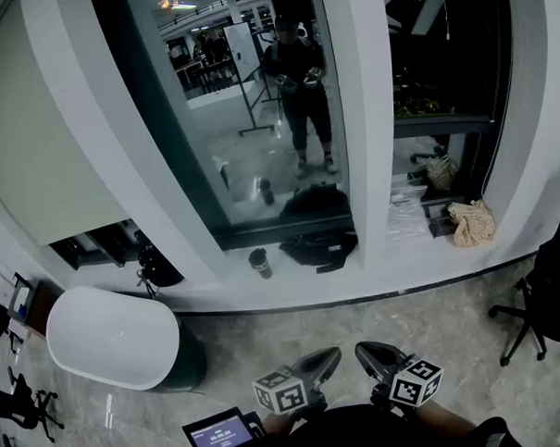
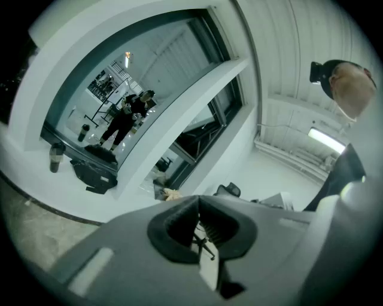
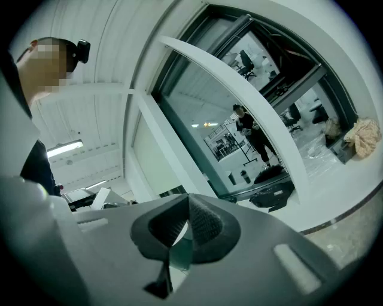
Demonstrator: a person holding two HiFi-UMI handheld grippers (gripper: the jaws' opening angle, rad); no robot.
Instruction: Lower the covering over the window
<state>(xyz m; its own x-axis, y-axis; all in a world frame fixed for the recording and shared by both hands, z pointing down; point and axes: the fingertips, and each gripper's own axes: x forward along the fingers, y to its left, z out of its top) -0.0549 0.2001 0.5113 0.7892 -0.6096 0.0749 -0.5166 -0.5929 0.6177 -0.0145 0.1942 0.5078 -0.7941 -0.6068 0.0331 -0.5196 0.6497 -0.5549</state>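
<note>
The left gripper (image 1: 325, 360) and the right gripper (image 1: 371, 355) are held side by side, low and close to the body, well apart from the tall dark glass window (image 1: 248, 127). In each gripper view the jaws are seen pressed together with nothing between them, which suits a stance in which no reach has yet been made. The pane is left bare, so the room is mirrored in it. Its covering is not shown in any view and is judged to be rolled up above the frame. A pale beige flat panel (image 1: 35, 136) at the left may be a neighbouring blind already lowered, though the steep view leaves this unsure.
</note>
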